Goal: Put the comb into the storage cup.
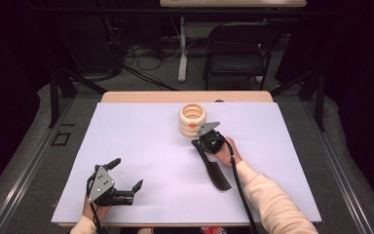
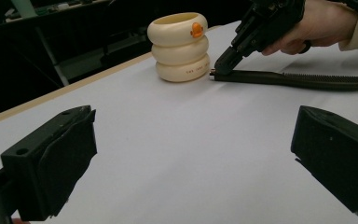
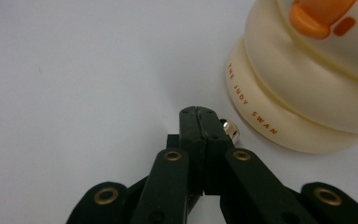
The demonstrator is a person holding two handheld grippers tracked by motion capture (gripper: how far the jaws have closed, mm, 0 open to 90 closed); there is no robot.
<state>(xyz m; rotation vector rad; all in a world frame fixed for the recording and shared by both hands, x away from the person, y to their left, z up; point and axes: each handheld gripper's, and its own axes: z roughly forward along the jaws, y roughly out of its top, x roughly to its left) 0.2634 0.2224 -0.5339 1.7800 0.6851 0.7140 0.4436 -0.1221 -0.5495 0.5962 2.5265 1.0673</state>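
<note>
We are pinching the comb [image 1: 214, 168] at its handle tip with the right hand-held gripper [image 1: 198, 143], jaws fully closed on it, while the comb is lying flat on the desk [image 1: 141, 146] just beside the cream holder [image 1: 192, 119]. The left hand-held gripper [image 1: 126, 175] is resting near the desk's front edge, jaws standing wide apart and holding nothing. The grip is sitting at the very end of the handle, so in lifting we are risking the long toothed end swinging down or the comb slipping out. We are also working so near the holder that a careless tilt could knock it.
</note>
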